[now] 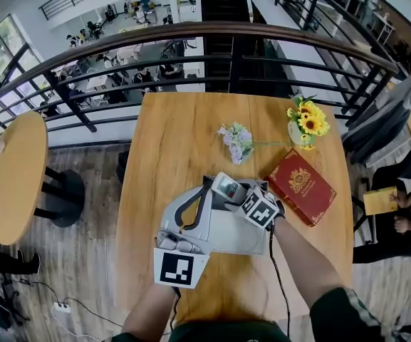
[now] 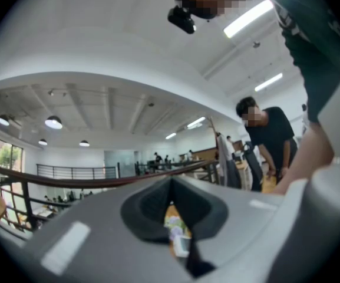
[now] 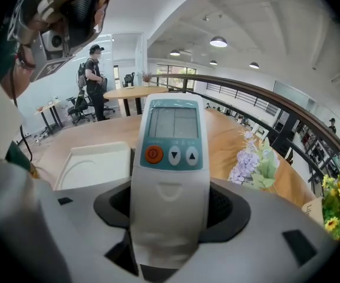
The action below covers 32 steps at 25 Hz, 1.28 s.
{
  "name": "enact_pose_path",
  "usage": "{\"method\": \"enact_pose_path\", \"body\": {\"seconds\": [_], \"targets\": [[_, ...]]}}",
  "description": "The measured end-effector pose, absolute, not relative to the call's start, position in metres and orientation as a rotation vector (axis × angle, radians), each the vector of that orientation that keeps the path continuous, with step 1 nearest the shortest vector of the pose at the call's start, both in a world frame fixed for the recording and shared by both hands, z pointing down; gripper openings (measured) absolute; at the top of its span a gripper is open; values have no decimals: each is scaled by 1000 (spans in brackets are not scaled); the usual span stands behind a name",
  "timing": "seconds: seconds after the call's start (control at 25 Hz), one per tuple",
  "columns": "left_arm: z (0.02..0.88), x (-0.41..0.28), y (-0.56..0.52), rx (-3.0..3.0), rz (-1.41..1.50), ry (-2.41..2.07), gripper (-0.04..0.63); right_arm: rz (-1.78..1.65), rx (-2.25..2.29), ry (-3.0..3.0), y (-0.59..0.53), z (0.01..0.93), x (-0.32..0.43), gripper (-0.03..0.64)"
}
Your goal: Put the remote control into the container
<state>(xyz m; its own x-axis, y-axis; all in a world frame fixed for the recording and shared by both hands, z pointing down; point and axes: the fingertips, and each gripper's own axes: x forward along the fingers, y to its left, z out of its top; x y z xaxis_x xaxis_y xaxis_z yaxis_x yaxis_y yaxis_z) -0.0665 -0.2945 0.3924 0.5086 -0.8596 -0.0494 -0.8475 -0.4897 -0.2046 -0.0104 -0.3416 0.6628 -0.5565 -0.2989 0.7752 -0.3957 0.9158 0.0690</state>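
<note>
The remote control (image 3: 171, 175) is white with a grey screen, an orange button and two arrow buttons. My right gripper (image 3: 170, 208) is shut on its lower half and holds it above the table, screen up. In the head view the remote control (image 1: 226, 185) hangs over the far edge of the white container (image 1: 237, 239), with the right gripper (image 1: 238, 193) behind it. The container (image 3: 90, 165) is a shallow rectangular tray, to the left of the remote. My left gripper (image 1: 206, 191) is over the tray's left side, its jaws closed with nothing in them. The left gripper (image 2: 171, 183) is tilted up towards the ceiling.
A red book (image 1: 301, 186) lies right of the tray. A lilac flower sprig (image 1: 237, 142) and a pot of sunflowers (image 1: 307, 122) stand farther back on the wooden table (image 1: 169, 141). A railing (image 1: 191, 34) runs behind the table. A round table (image 1: 16, 173) stands at left.
</note>
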Motion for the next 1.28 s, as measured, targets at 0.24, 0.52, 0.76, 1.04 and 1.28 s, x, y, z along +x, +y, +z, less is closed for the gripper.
{"method": "enact_pose_path", "body": {"seconds": [0.24, 0.52, 0.76, 1.04, 1.28], "targets": [[401, -68, -303, -2571, -70, 1485, -5, 139, 454, -2147, -343, 681, -7, 293], [409, -67, -310, -2591, -62, 1494, -5, 150, 415, -2097, -346, 699, -6, 293], [413, -67, -315, -2608, -52, 1500, -5, 151, 384, -2050, -348, 709, -4, 293], [419, -67, -319, -2609, -74, 1495, -5, 4, 311, -1926, -350, 724, 2, 293], [423, -71, -323, -2612, -78, 1499, -5, -19, 285, -1883, -352, 732, 1, 295]]}}
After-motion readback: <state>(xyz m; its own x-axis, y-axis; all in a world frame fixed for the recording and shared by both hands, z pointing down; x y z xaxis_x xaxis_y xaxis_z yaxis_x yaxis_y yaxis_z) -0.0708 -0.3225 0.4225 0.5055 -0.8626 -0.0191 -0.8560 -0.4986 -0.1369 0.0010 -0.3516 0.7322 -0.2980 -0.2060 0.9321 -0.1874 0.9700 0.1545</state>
